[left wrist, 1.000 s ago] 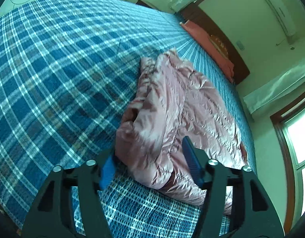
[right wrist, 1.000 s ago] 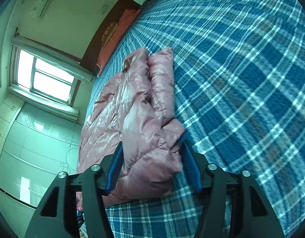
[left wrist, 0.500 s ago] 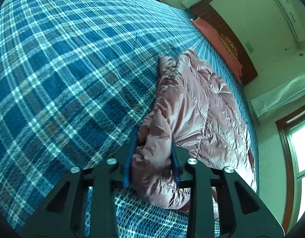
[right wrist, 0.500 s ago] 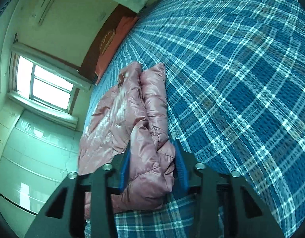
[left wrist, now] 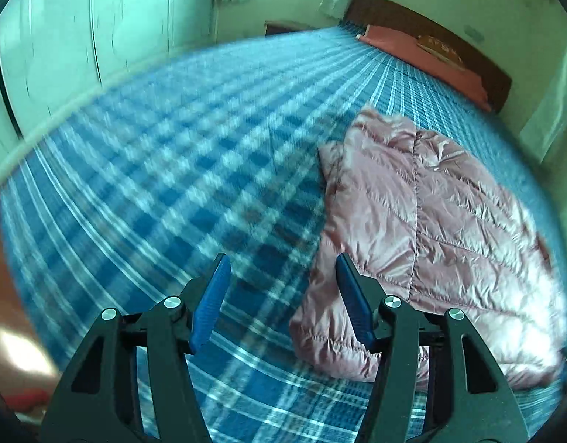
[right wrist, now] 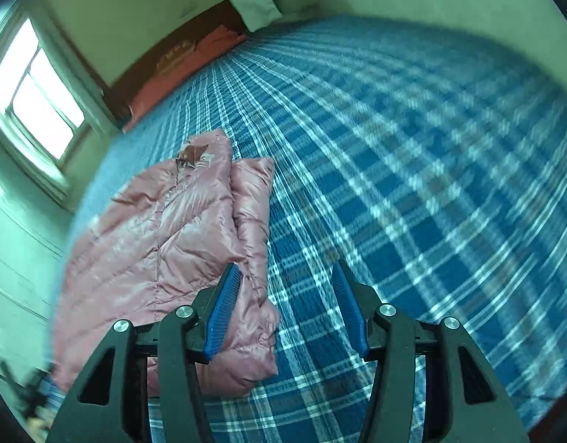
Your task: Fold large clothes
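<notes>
A pink quilted puffer jacket (left wrist: 423, 236) lies folded lengthwise on the blue plaid bed cover (left wrist: 172, 184). In the left wrist view it lies to the right of my left gripper (left wrist: 281, 295), whose jaws are opening with only bed cover between them; the right blue pad overlaps the jacket's near edge. In the right wrist view the jacket (right wrist: 172, 243) lies to the left, its folded sleeve along the right side. My right gripper (right wrist: 285, 295) hangs above its near corner, jaws opening, nothing pressed between the pads.
A dark wooden headboard (left wrist: 431, 33) and a red pillow (left wrist: 423, 55) are at the far end of the bed. Pale wardrobe doors (left wrist: 62, 37) stand beyond the bed's left side. A window (right wrist: 32, 92) is on the wall behind the jacket.
Both grippers closed on the jacket's near edge half a second ago, then let go and lifted away. The jacket now lies flatter, and both views have swung and blurred.
</notes>
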`<state>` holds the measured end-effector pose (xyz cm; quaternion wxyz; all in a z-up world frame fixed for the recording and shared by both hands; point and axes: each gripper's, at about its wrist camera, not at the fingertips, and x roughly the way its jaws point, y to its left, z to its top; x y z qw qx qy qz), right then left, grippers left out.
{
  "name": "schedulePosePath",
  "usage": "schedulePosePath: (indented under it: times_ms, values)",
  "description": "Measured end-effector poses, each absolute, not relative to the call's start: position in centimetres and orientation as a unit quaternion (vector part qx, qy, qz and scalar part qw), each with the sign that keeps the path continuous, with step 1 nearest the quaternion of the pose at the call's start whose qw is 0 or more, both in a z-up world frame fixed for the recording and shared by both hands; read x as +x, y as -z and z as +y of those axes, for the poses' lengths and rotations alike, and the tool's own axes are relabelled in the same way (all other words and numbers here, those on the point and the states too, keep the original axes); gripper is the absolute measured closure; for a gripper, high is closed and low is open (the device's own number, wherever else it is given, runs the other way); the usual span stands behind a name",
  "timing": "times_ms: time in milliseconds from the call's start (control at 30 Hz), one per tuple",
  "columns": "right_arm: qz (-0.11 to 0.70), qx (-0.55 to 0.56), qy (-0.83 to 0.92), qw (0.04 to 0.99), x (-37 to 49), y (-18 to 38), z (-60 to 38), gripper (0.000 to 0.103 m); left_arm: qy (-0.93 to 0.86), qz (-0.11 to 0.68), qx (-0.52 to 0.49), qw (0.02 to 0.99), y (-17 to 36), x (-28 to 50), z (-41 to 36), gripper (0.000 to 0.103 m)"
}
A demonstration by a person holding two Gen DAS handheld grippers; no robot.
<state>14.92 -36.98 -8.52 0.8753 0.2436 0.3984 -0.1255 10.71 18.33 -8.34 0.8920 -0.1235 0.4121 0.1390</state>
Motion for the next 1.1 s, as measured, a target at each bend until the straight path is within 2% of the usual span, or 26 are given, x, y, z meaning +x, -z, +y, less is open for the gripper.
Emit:
schedulePosePath:
  times_ms: [167, 267, 567, 700, 867, 967, 1100]
  values:
    - [0.380, 0.167, 0.098, 0.905, 17.3, 5.3, -32.4, 0.050, -0.146, 0.357, -0.011, 0.923, 4.6, 10.7, 14.1, 0.044]
    - [0.387, 0.143, 0.049, 0.910, 19.8, 4.8, -28.3, 0.050, -0.104, 0.349, 0.000, 0.931, 3.5, 11.4, 11.1, 0.044]
    - [0.427, 0.053, -0.021, 0.902, 26.7, 6.8, -18.0, 0.051, -0.048, 0.407, 0.050, 0.911, 7.9, 18.5, 1.4, 0.044]
    - [0.460, 0.027, -0.018, 0.887, 27.7, 9.5, -16.3, 0.050, -0.050, 0.449, 0.068, 0.890, 11.3, 20.6, 0.7, 0.047]
    - [0.467, 0.000, -0.011, 0.884, 27.7, 11.9, -15.7, 0.050, -0.057, 0.446, 0.092, 0.888, 13.3, 20.7, 0.5, 0.047]
    - [0.474, 0.003, -0.015, 0.881, 27.8, 10.6, -15.8, 0.050, -0.050, 0.449, 0.099, 0.886, 12.4, 20.4, 0.2, 0.054]
    - [0.449, 0.015, -0.016, 0.893, 28.7, 7.9, -16.0, 0.050, -0.051, 0.410, 0.099, 0.905, 9.2, 20.0, 0.0, 0.055]
